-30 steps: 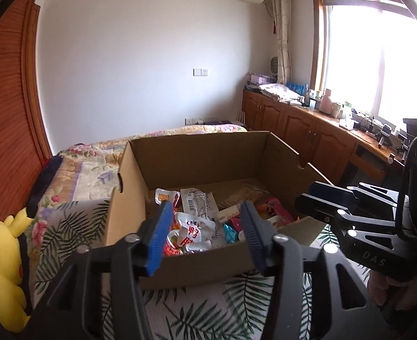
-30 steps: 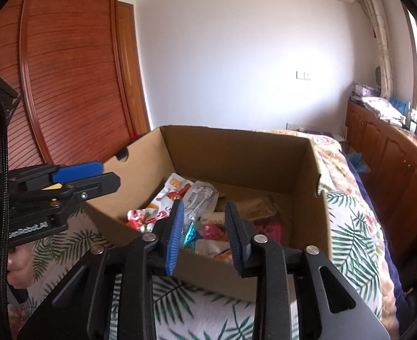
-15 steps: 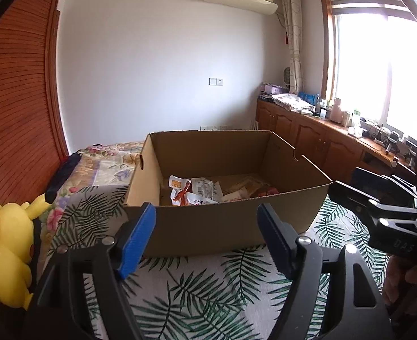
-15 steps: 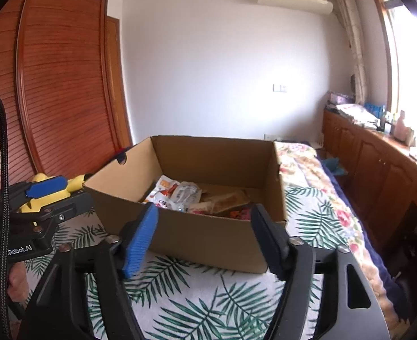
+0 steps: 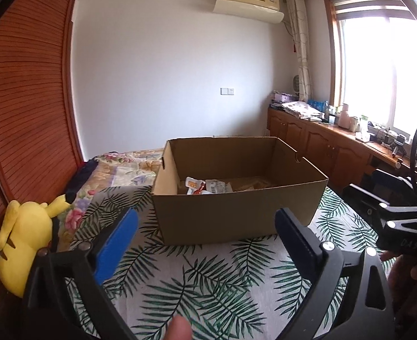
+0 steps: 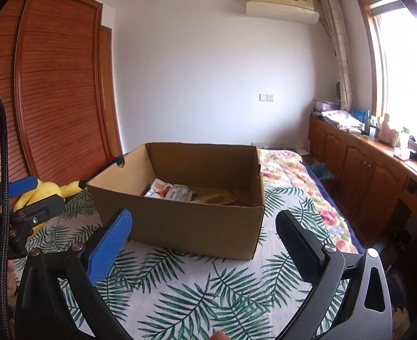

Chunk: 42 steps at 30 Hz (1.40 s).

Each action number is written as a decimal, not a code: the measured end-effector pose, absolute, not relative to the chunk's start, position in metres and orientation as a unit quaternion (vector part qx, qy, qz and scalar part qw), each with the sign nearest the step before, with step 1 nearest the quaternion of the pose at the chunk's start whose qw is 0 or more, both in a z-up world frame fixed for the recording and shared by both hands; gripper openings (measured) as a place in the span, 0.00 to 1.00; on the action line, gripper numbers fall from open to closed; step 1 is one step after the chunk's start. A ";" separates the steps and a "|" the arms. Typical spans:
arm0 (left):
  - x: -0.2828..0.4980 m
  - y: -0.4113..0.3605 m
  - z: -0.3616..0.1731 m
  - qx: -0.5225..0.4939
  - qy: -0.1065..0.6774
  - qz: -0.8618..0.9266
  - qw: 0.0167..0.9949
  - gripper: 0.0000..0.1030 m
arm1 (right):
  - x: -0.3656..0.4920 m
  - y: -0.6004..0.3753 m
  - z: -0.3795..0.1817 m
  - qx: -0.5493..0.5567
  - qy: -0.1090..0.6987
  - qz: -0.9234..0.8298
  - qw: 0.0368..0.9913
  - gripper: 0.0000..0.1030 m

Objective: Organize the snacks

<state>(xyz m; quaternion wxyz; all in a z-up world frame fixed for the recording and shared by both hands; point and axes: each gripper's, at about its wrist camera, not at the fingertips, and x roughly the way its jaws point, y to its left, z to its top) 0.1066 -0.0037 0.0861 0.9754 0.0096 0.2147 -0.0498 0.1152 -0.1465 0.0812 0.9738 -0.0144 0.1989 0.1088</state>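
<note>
Both grippers pulled back from cardboard box [image 5: 236,215] — leaf-print bedspread [image 5: 208,283], bedroom

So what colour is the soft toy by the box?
Yellow. The toy shows best in the left wrist view, left of the box.

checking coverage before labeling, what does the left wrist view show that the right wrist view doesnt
Only the left wrist view: the left claw head-on, jaws opening and empty, and the box's notched right wall.

Only the right wrist view: the right claw head-on, jaws opening and empty, and a blue cloth on the floor.

Both: the cardboard box of snack packets, the leaf-print bedspread and the yellow plush toy.
</note>
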 end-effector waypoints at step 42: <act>0.011 -0.003 0.081 0.007 0.214 -0.016 0.977 0.95 | 0.012 -0.160 0.087 0.011 0.176 0.089 0.980 1.00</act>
